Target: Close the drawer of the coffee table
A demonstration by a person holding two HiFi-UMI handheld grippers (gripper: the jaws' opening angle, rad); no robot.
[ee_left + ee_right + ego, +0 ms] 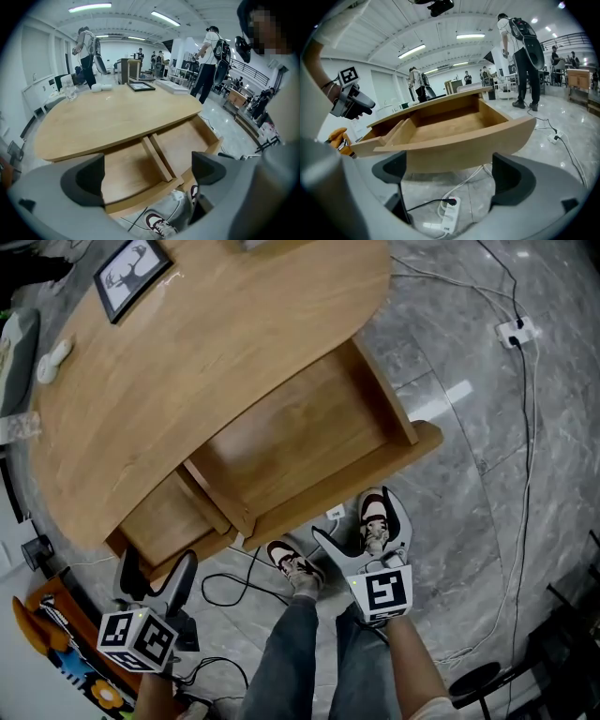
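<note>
The drawer (pixel 309 442) of the coffee table (pixel 206 343) stands pulled far out toward the person's feet, and the left gripper (pixel 157 570) and right gripper (pixel 364 529) hover just before its curved front, apart from it, jaws spread wide and holding nothing.

No legible text, label, brand, number or sign in any view.

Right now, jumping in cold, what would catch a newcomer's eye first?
The wide two-compartment drawer stands pulled far out from under the rounded coffee table, empty. The left tongs near its left end and the right tongs toward its right both hang open, short of its curved front.
</note>
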